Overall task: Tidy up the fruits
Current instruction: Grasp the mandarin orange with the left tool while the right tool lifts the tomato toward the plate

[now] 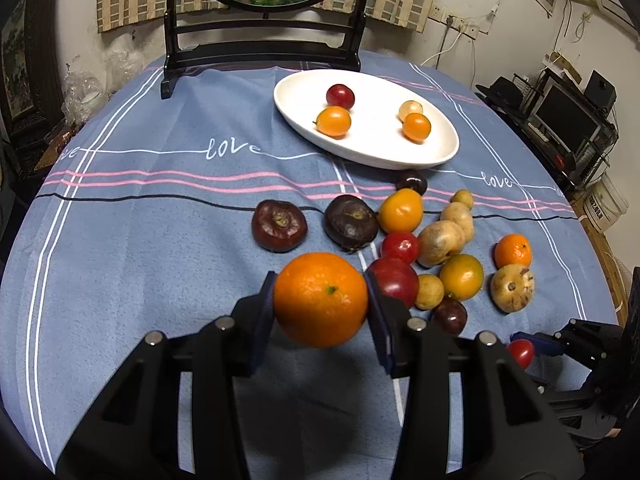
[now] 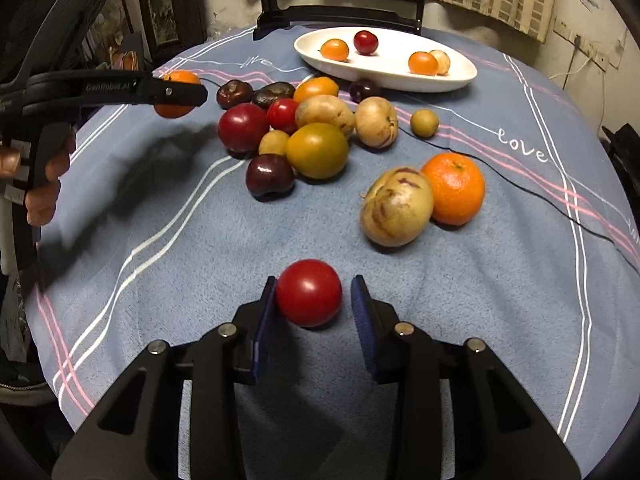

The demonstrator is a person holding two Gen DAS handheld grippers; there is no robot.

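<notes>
Left gripper (image 1: 320, 300) has the orange (image 1: 321, 299) pinched firmly, both pads pressing its sides, and the fruit hangs clear of the blue cloth on the desk (image 1: 160, 240), its shadow beneath. Straight ahead of it, beyond the loose pile of fruit (image 1: 424, 240), waits the white oval plate (image 1: 366, 120), four small fruits already sitting in it. That plate lies up and slightly to the right of the gripper's line, its long axis slanting from upper left to lower right, so I'd judge the carry goes forward over the pile to reach it.

Over on the right now: the right gripper (image 2: 314, 304) brackets a red tomato (image 2: 309, 293) still resting on the cloth. Its left pad touches the tomato, while the right pad stands just off it with a sliver of gap, so that's no pinch yet. From this side the plate (image 2: 384, 68) sits far across the desk, well apart. The left hand looks nearer to delivering.
</notes>
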